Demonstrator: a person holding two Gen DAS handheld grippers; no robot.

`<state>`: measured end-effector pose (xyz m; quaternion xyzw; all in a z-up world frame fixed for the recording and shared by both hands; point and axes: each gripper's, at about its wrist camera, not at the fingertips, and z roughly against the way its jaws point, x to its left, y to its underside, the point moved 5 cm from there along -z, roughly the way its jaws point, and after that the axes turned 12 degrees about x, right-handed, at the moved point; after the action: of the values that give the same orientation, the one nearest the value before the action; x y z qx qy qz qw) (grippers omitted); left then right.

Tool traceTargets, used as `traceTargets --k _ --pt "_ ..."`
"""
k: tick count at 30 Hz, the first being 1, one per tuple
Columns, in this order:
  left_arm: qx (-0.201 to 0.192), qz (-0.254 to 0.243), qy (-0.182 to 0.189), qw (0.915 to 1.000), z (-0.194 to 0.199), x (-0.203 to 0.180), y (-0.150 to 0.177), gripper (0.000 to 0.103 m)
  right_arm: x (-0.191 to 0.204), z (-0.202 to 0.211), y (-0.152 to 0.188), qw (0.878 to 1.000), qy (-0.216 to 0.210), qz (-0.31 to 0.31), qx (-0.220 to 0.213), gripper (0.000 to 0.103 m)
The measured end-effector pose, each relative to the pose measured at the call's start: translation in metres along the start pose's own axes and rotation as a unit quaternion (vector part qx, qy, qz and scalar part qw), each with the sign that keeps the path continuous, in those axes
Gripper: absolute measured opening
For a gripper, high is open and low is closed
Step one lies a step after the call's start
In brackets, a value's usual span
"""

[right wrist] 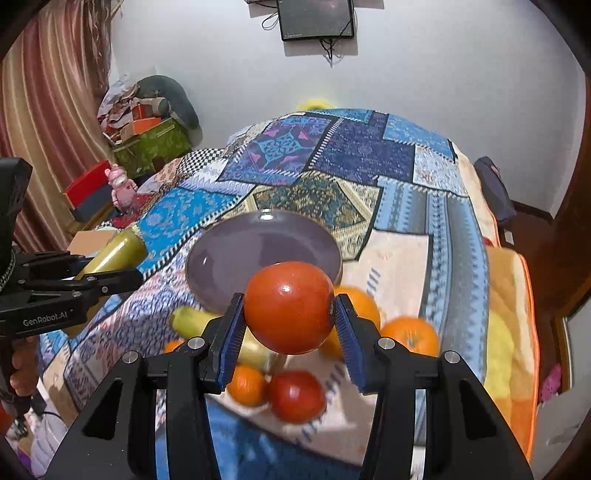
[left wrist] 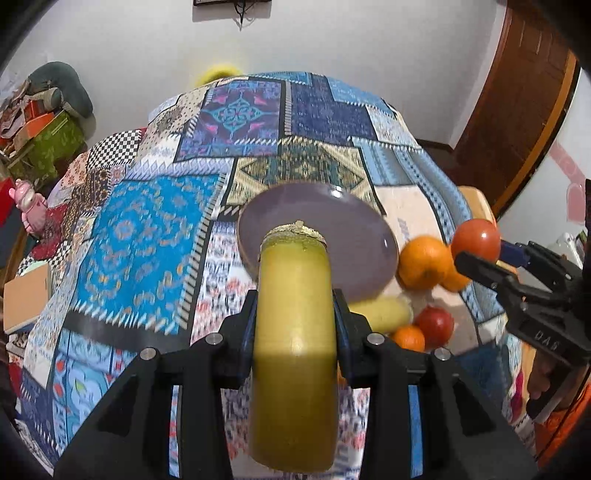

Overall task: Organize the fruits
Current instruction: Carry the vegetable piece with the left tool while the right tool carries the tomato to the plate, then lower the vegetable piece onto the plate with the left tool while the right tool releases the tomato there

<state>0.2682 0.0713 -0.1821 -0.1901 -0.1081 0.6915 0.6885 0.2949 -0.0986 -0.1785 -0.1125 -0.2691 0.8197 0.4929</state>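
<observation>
My left gripper [left wrist: 295, 314] is shut on a long yellow-green fruit [left wrist: 293, 332] and holds it just in front of the empty purple plate [left wrist: 332, 221] on the patchwork bedspread. My right gripper [right wrist: 290, 325] is shut on a red tomato [right wrist: 290, 306], raised near the plate's [right wrist: 236, 258] near rim. On the cloth to the plate's right lie oranges [left wrist: 424, 262], another tomato [left wrist: 436, 325] and a second yellow fruit [left wrist: 384, 314]. In the right wrist view the pile shows below the held tomato: oranges [right wrist: 410, 334], a tomato [right wrist: 297, 395], a yellow fruit [right wrist: 192, 319].
The bed [left wrist: 147, 221] is covered by a patterned blanket. Boxes and a green bag [right wrist: 147, 144] stand by the wall at left, with a pink toy [right wrist: 122, 188]. A screen [right wrist: 316, 18] hangs on the wall. A wooden door frame [left wrist: 517, 110] is at right.
</observation>
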Motion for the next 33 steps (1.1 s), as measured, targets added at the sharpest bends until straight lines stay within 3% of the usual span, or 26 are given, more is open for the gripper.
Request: traceTargets --k 10,18,33 --pt "-0.008 0.014 0.004 0.9999 -0.025 0.011 -0.053 0.037 -0.009 -0.029 -0.044 1.0 0.01 0.01 -0.003 0.045" --pt "0.01 0.018 0.009 0.9997 -0.061 0.016 -0.083 0.037 -0.01 -0.061 -0.063 0.999 0.015 0.026 0.016 0.045" --pt "0.056 0.011 0.006 0.9983 -0.121 0.017 -0.103 0.037 -0.009 -0.12 -0.076 0.993 -0.001 0.052 0.106 0.045"
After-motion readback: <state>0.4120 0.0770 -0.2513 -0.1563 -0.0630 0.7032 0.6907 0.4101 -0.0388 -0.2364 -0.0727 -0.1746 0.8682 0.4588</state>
